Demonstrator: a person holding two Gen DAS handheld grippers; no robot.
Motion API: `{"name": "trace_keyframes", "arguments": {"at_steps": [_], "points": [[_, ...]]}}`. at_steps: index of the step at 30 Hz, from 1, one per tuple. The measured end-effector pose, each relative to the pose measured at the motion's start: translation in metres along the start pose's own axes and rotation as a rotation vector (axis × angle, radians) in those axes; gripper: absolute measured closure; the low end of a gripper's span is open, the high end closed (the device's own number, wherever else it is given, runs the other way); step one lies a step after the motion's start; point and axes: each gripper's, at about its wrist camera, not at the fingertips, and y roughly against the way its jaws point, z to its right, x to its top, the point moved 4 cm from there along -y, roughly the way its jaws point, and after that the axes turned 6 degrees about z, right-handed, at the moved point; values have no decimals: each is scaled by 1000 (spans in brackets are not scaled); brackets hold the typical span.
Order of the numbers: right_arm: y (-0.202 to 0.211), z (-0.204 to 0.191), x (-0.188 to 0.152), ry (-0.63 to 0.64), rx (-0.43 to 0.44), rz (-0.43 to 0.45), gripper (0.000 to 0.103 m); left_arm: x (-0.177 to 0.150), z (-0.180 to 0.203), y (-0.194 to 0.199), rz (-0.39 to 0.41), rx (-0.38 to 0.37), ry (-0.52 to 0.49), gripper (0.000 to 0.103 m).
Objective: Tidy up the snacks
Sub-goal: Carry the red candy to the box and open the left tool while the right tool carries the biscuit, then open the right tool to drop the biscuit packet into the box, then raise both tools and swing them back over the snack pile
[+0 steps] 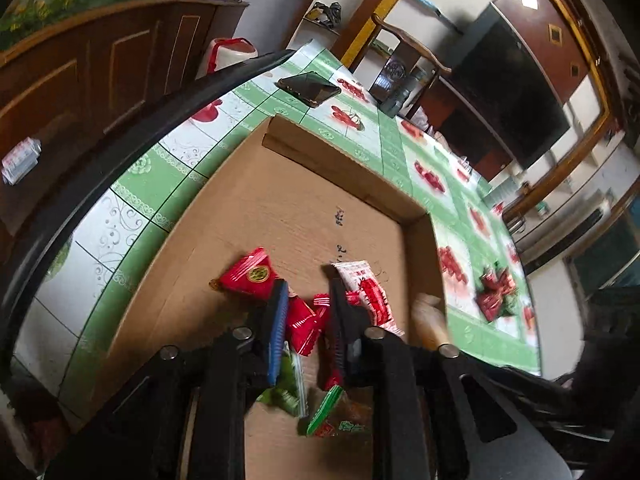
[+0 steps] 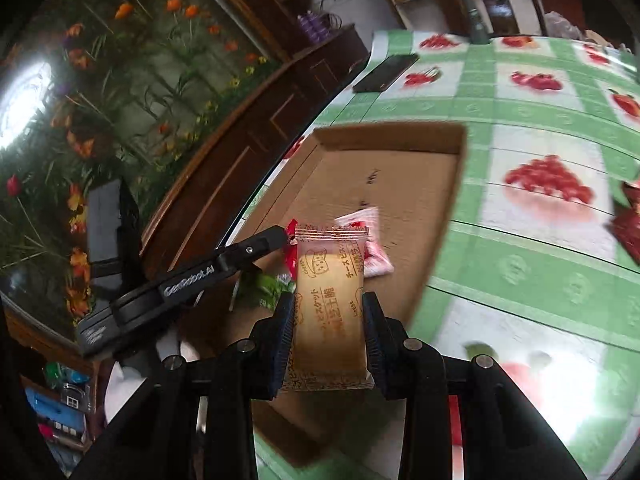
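Here the right tool (image 2: 329,312) (angled down) clamps a biscuit packet (image 2: 329,304).

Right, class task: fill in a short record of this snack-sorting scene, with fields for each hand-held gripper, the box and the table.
right hand-held gripper: shut on tan biscuit packet
left hand-held gripper: low over the box, small red packet between its fingers, grip unclear
cardboard box: holds red, white and green packets
tablecloth: loose snack pile, phone
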Motion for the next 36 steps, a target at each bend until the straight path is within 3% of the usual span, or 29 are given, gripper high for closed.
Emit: {"name": "trace_keyframes", "arguments": {"at_steps": [6, 8, 11, 18, 22, 25, 27, 30, 34, 36], "points": [[-18, -18, 11, 143, -106, 84, 63, -1, 2, 25, 49, -101, 32, 64], [-9, -21, 12, 172, -125, 111, 62, 0, 7, 34, 60, -117, 34, 43], [12, -21, 14, 164, -123, 150, 61, 2, 15, 52, 90, -167, 76, 25], [120, -3, 13, 179, -221, 295, 55, -2, 53, 112, 203, -441, 60, 20], [210, 2, 13, 159, -244, 410, 55, -1, 81, 129, 174, -536, 39, 20], [281, -6, 23, 162, -257, 504, 55, 2, 106, 158, 199, -544, -31, 20], [330, -13, 27, 180, -285, 581, 51, 5, 122, 186, 230, -531, -103, 20], [394, -30, 38, 203, -311, 652, 44, 16, 143, 238, 312, -454, -232, 20], [459, -56, 55, 267, -391, 719, 44, 45, 170, 318, 538, -210, -451, 20], [492, -69, 67, 307, -477, 765, 42, 62, 182, 344, 639, -26, -545, 15]]}}
